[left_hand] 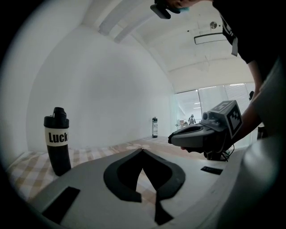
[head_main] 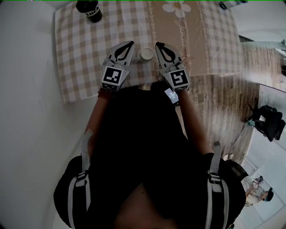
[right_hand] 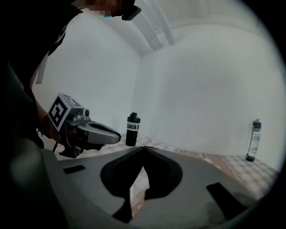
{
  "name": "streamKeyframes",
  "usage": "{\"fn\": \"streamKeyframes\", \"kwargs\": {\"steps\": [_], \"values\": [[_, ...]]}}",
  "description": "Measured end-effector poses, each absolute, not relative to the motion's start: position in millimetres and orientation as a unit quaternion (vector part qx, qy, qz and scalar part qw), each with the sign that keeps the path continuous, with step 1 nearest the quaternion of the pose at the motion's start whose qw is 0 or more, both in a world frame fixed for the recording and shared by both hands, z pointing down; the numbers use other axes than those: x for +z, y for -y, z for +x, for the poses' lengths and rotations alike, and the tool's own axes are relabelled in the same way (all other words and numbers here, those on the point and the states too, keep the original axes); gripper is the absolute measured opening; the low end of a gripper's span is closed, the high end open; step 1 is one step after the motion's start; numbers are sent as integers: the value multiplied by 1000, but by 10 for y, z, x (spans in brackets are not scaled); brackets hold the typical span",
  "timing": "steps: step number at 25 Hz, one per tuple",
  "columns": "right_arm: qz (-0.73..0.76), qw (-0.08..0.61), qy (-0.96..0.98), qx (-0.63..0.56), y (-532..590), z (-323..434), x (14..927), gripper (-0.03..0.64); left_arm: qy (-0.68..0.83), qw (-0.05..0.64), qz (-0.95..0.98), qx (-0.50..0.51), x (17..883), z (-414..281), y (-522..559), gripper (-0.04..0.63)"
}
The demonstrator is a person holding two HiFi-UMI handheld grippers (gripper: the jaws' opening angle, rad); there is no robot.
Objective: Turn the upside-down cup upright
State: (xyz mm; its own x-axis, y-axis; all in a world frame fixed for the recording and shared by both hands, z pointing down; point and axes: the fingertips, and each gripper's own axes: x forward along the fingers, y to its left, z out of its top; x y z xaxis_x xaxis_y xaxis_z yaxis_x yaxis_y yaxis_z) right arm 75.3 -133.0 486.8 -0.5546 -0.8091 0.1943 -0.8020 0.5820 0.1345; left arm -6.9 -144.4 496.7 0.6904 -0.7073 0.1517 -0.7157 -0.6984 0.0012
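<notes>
**Inspector:** State the work surface.
**Observer:** A checked tablecloth [head_main: 80, 49] with a tan runner [head_main: 176, 40] laid across it. A black bottle [head_main: 89, 10] lettered "Luck" stands upright at the far left corner.

**Inspector:** Location of the cup?
**Observer:** The white cup [head_main: 146, 54] stands at the runner's left edge, near the cloth's near side, directly between the two gripper noses. From overhead only a round pale top is visible. Which end is up cannot be determined.

**Inspector:** Left gripper?
**Observer:** The left gripper [head_main: 130, 44] sits just beside the cup on its left; contact is not confirmed. Its own view shows the jaws brought together at the tips, with nothing between them.

**Inspector:** Right gripper?
**Observer:** The right gripper [head_main: 158, 45] sits just beside the cup on its right. Same finding: jaws closed tip to tip, holding nothing. Both grippers point away from the person, across the cloth.

**Inspector:** Anything further?
**Observer:** A second, paler bottle [right_hand: 254, 141] stands upright at the far right of the cloth, well apart from the cup and both grippers
</notes>
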Motion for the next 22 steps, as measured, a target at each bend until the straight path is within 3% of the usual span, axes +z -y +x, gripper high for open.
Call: {"fn": "streamKeyframes", "kwargs": {"steps": [22], "values": [[465, 128, 876, 3, 1380, 930, 5002, 5, 386, 31, 916, 101, 5155, -78, 1454, 9]]}}
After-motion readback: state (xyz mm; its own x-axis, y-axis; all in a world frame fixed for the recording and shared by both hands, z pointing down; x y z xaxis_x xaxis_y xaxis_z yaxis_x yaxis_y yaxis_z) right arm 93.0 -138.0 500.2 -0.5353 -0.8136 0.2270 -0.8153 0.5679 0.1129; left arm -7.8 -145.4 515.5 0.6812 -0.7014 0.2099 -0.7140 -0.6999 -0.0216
